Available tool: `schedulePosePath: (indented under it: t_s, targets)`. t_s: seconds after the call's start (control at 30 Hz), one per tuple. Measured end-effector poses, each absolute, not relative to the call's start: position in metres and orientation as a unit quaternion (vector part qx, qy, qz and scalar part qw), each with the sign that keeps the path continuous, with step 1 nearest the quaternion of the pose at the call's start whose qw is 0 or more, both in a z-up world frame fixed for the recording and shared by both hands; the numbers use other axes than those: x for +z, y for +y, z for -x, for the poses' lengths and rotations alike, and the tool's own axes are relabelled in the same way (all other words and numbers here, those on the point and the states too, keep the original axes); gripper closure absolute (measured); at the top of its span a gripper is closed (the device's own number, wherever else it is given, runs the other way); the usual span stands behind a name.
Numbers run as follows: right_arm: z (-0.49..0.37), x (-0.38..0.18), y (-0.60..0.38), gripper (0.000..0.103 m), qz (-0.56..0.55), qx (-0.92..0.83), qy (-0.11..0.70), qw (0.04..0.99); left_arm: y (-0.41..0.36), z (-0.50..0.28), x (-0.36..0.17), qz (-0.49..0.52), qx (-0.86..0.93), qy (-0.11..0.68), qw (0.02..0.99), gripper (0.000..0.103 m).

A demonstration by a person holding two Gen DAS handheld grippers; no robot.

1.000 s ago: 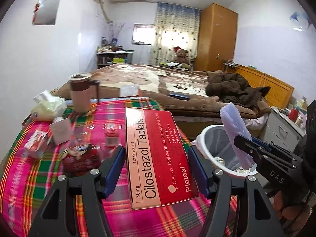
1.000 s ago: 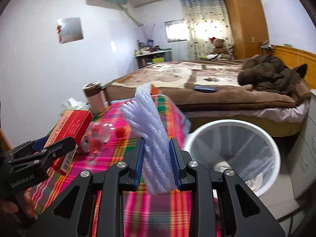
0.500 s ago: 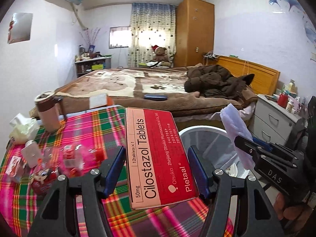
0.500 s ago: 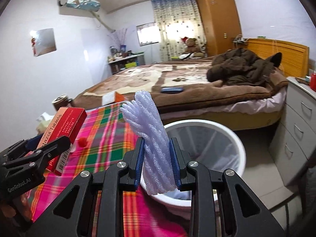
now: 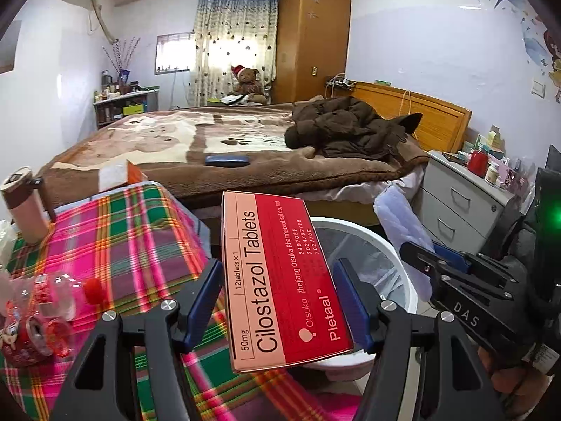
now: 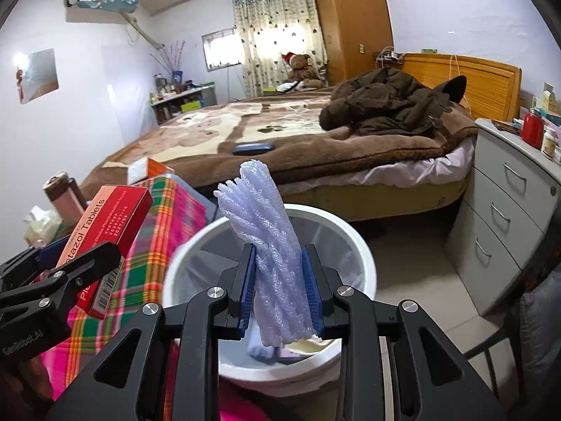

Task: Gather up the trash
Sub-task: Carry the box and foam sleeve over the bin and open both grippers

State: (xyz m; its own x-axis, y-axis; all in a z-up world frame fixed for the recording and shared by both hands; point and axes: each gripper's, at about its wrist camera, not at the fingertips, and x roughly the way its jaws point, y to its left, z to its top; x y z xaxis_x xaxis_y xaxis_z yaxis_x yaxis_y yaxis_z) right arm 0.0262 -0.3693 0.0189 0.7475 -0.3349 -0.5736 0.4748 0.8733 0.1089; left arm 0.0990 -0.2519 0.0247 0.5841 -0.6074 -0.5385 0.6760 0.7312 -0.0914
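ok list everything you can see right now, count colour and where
tablet box: 1, red and tan, in left gripper
foam wrap: 1, pale lilac, in right gripper over the bin
trash bin: 1, white, on floor beside table
tablecloth: 1, pink-green plaid, on table
flask: 1, brown and pink, table's far edge
coat: 1, dark brown, on bed
drawer unit: 1, grey, right of bed
left gripper: 1, black
right gripper: 1, black

Over the last 1 second both grippers swing off the plaid tablecloth (image 5: 115, 245) toward the white trash bin (image 6: 354, 242). The right gripper (image 6: 280, 293) now holds its purple foam netting (image 6: 271, 245) directly above the bin's opening, and the left gripper (image 5: 277, 301) brings the Cilostazol Tablets box (image 5: 280, 280) over the table edge, its far end overlapping the bin rim (image 5: 392, 256).
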Motion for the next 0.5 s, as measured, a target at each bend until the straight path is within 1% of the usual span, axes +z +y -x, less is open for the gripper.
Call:
schedulePosePath:
  t_s: [0.37,0.43,0.5]
  targets:
    - [-0.036,0.005,-0.390,0.073,-0.126,-0.233,0.317,0.911,-0.280,-0.111,0.012,-0.073,-0.369,0.304,0.875,0.035]
    - [-0.038,0.003,-0.392,0.069,-0.123,-0.232,0.323,0.909,-0.283,-0.111,0.012,-0.073,-0.377,0.309,0.870,0.035]
    - [-0.038,0.003,-0.392,0.063,-0.120,-0.235,0.326,0.908,-0.283,-0.112,0.012,-0.070,-0.374,0.309,0.872,0.031]
